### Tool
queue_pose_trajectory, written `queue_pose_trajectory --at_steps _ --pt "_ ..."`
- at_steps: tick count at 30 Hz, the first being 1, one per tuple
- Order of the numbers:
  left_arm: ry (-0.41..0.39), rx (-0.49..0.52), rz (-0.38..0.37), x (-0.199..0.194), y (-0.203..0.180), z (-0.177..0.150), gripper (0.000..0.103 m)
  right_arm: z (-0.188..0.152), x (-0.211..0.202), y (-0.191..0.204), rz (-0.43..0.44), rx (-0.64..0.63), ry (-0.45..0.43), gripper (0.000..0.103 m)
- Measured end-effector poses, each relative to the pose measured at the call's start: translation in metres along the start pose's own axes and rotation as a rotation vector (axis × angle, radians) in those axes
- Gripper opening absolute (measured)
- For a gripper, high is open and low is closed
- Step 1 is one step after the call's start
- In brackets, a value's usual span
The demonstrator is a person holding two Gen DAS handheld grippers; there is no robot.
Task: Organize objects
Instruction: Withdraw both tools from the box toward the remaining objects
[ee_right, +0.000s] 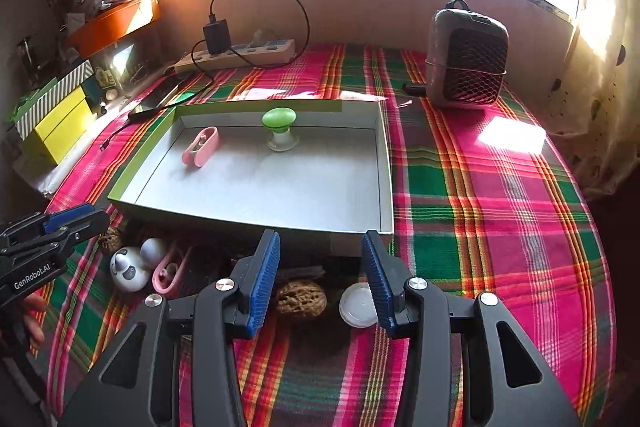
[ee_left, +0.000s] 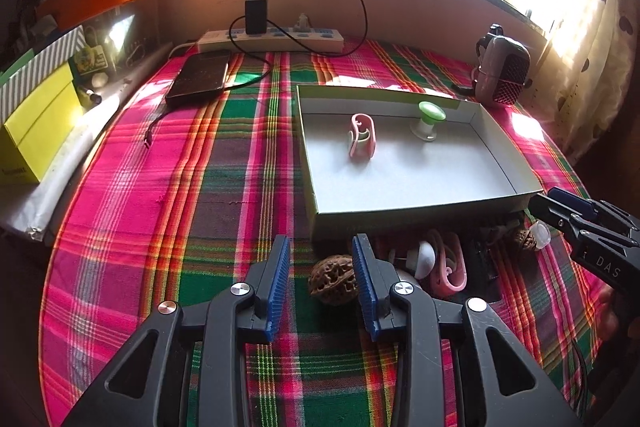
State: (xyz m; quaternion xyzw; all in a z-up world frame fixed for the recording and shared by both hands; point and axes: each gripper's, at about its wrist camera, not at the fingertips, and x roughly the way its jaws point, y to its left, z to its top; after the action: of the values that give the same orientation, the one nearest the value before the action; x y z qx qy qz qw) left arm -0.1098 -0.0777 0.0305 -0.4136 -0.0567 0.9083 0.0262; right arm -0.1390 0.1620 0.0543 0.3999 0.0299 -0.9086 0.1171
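While a pink clip (ee_right: 200, 145) and a green knob (ee_right: 279, 128) are already lying inside the box (ee_right: 386, 183), walnuts (ee_right: 300, 298), a white cap (ee_right: 357, 306), a panda figure (ee_right: 128, 269) and another clip are still waiting just before its near wall; the left gripper (ee_left: 321, 281) and right gripper (ee_right: 320, 277) are hovering spread and empty.

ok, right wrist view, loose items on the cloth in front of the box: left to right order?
Panda figure → pink clip → walnut → white lid. The walnut lies between the fingers of the right tool, not pinched. A second walnut sits behind the left tool, partly hidden.
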Motion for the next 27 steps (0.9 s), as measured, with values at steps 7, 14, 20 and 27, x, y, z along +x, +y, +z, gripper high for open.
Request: queue_pose_trajectory --at_steps 7,14,20,27 --pt "0.016 -0.032 -0.107 -0.003 0.007 -0.009 0.034 -0.011 -0.012 -0.013 -0.019 0.024 -0.014 0.044" --pt "0.05 -0.065 -0.171 0.003 0.004 -0.017 0.035 -0.023 -0.019 -0.03 -0.045 0.065 -0.014 0.044" --pt "0.048 -0.09 -0.145 0.003 0.011 -0.017 0.036 -0.028 -0.02 -0.035 -0.047 0.075 -0.008 0.044" --pt "0.06 -0.086 -0.12 0.011 0.012 -0.015 0.036 -0.033 -0.014 -0.036 -0.036 0.08 0.014 0.045"
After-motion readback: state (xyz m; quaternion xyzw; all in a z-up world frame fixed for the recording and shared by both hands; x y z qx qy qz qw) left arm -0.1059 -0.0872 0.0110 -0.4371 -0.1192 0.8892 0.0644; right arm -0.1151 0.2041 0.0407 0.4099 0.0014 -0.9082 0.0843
